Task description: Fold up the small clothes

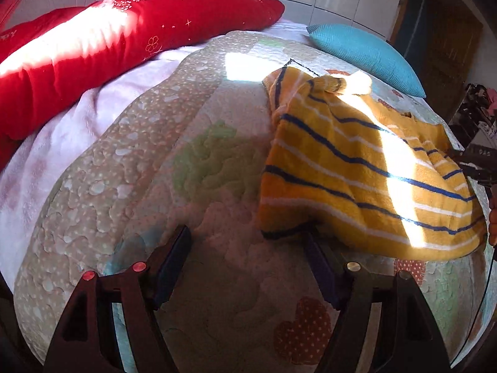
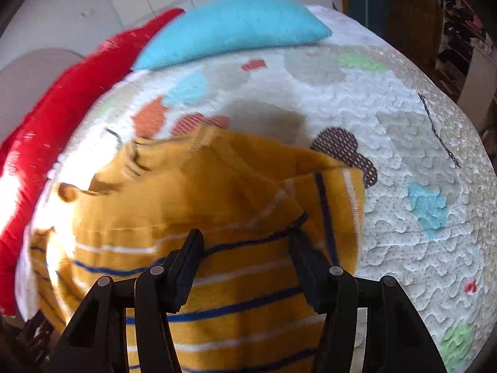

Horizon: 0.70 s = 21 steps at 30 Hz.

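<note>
Two pillows (image 1: 108,46) (image 1: 366,56) lie beyond the sweater (image 1: 357,171).

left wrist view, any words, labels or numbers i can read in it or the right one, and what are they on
White lettering on the dark gripper part at the right edge of the left wrist view: too small and warped to read.
Sweater: stripes only, no text.
Quilt: printed shapes only, no words.
Red pillow: star and flower marks, no lettering.
Blue pillow: plain.
</note>
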{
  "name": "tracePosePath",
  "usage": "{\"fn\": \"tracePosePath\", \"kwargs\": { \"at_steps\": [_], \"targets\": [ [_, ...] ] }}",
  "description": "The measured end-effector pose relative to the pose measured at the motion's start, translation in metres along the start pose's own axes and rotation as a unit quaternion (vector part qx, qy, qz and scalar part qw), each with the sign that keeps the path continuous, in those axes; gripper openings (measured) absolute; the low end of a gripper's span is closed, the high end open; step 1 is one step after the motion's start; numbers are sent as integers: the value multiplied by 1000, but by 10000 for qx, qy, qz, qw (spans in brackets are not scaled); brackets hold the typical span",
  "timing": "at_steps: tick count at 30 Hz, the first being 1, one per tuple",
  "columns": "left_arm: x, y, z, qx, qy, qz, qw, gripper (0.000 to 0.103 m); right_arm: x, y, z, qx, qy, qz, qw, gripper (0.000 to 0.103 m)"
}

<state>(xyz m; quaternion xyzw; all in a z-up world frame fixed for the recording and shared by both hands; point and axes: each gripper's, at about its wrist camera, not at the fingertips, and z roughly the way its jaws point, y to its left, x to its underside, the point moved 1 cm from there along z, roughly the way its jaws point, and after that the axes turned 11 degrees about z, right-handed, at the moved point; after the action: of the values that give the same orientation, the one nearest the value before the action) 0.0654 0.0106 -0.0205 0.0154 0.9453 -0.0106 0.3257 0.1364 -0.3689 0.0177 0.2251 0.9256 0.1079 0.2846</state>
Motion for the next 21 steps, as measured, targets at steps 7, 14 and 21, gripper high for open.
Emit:
{"fn": "tracePosePath", "kwargs": {
  "at_steps": [7,14,21],
  "targets": [
    [10,-10,4,-45,-387,298,9988,90,5,61,-56,-469,-734,-564,9946,61],
    [23,12,-8,645,-988,-254,9927,90,48,199,-18,-1028,113,-1908,9762,33],
    [27,15,-15,851,-1222,-315,9884,90,38,305,68,-332,244,-2352,9711,33]
  ]
}}
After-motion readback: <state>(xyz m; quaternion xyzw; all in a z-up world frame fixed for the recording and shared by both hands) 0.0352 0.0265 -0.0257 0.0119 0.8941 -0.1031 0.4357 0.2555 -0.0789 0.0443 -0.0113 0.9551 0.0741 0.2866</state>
